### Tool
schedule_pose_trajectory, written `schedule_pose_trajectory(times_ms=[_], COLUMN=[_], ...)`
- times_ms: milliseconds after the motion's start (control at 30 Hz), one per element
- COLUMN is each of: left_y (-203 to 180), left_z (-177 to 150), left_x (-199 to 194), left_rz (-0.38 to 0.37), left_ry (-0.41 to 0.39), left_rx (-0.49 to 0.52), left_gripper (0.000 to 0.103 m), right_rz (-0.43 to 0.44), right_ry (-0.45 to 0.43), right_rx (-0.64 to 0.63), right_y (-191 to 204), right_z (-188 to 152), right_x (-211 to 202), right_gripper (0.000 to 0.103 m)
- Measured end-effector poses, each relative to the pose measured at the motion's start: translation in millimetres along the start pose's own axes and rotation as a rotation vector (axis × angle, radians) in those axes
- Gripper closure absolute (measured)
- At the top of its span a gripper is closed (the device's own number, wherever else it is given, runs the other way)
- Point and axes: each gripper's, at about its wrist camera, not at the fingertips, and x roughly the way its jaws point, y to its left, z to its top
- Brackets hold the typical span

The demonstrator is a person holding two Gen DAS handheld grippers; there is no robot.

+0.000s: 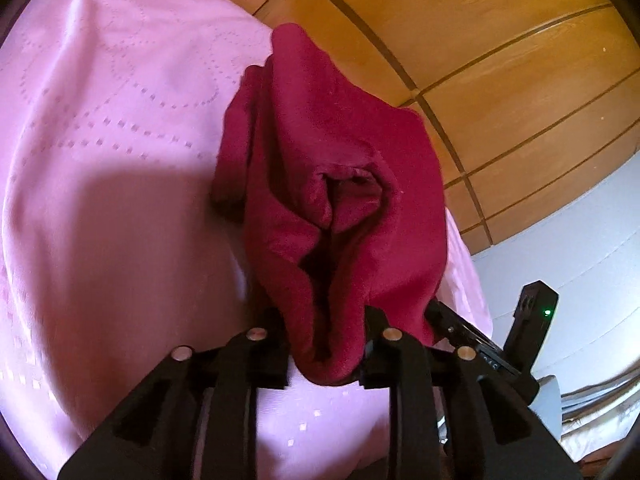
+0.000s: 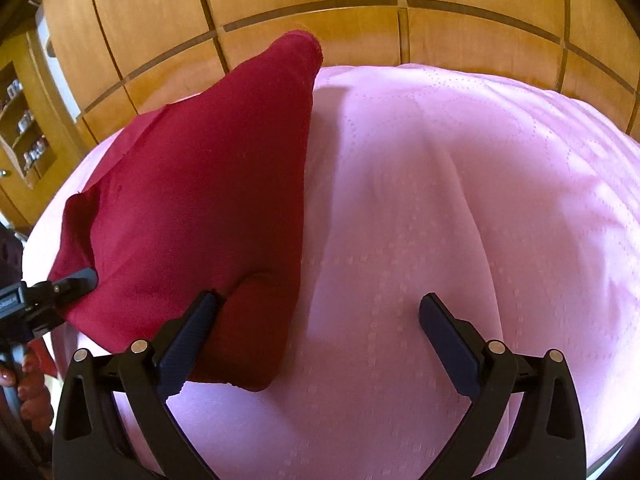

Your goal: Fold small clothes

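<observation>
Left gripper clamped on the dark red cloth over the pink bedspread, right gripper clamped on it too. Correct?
Not quite. The left gripper is clamped on the dark red cloth over the pink bedspread, but the right gripper is open: the right wrist view shows its fingers spread wide, the cloth only lying against the left finger.

Pretty bright overall, warm daylight feel. The pink bedspread [image 2: 460,208] looks washed out toward the right of the right wrist view, with soft streaky light patches at the far right edge. In the left wrist view a big dark shadow sits on it at lower left, beside the red garment [image 1: 332,184], whose folds go nearly black inside. Heavy fisheye bend: the wooden panels [image 2: 312,16] curve along the top, corners go black. Everything's a bit soft, no crisp detail, and the near black fingers blur out.
</observation>
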Motion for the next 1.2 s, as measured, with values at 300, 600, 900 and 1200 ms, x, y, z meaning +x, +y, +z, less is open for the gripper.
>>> schedule_pose_trajectory(times_ms=[300,600,900,1200], left_y=[-17,-104,-83,-21], left_z=[8,36,55,72], left_x=[-52,-7,58,64], left_rz=[0.154,0.341,0.632,0.365], left_ry=[-0.231,-0.172,-0.029,-0.018], left_rx=[0.053,0.467,0.623,0.340], left_gripper=[0.027,0.025,0.022,0.008], right_rz=[-0.017,-0.092,-0.280,-0.301], right_ry=[-0.099,-0.114,0.000,-0.107], right_rx=[0.097,-0.004,-0.046,-0.051], right_y=[-15,22,31,28], right_z=[19,101,125,104], right_x=[-28,-9,65,73], right_gripper=[0.004,0.004,0.004,0.004])
